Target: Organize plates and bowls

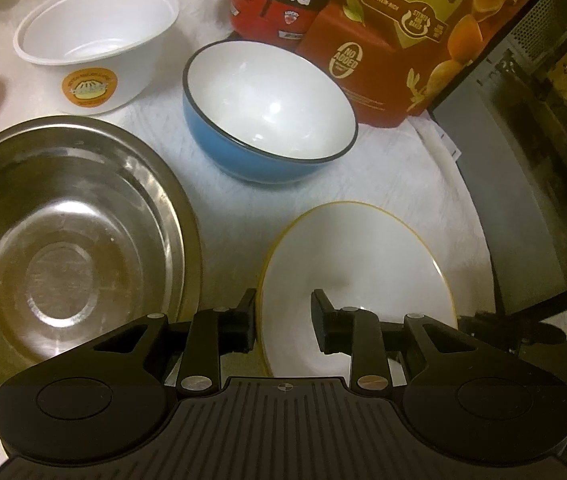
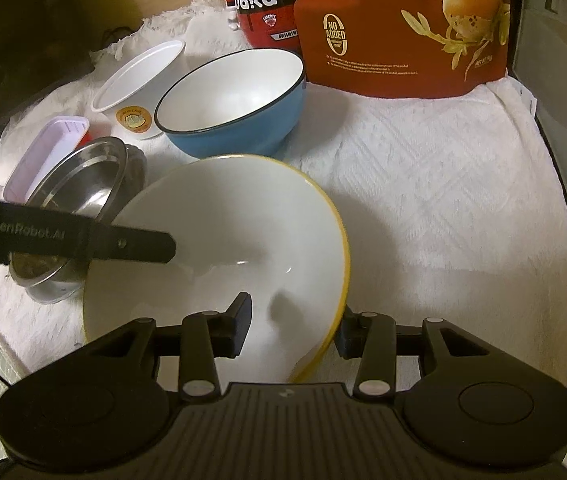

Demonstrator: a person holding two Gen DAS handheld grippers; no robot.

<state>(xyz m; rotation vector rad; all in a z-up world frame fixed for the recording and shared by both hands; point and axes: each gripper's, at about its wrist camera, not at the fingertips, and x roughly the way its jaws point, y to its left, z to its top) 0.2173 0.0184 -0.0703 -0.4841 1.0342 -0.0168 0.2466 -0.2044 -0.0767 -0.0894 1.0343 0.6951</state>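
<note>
A white textured cloth (image 2: 423,184) covered the tabletop as I ran both grippers over the dishes. The red egg-snack pouch (image 2: 399,20) stood along the far edge, the red Waka can (image 2: 267,8) beside it. The steel bowl (image 1: 67,240) sat toward the left edge. The yellow-rimmed white bowl (image 2: 223,240) lay nearest me, tilted; my left gripper (image 1: 283,320) had its fingers narrowly apart astride the near left rim, my right gripper (image 2: 295,328) stood wide astride the right rim, neither clamped. The blue bowl (image 1: 267,112) rested just behind, and the white disposable bowl (image 1: 95,40) lay tipped near the far left corner.
</note>
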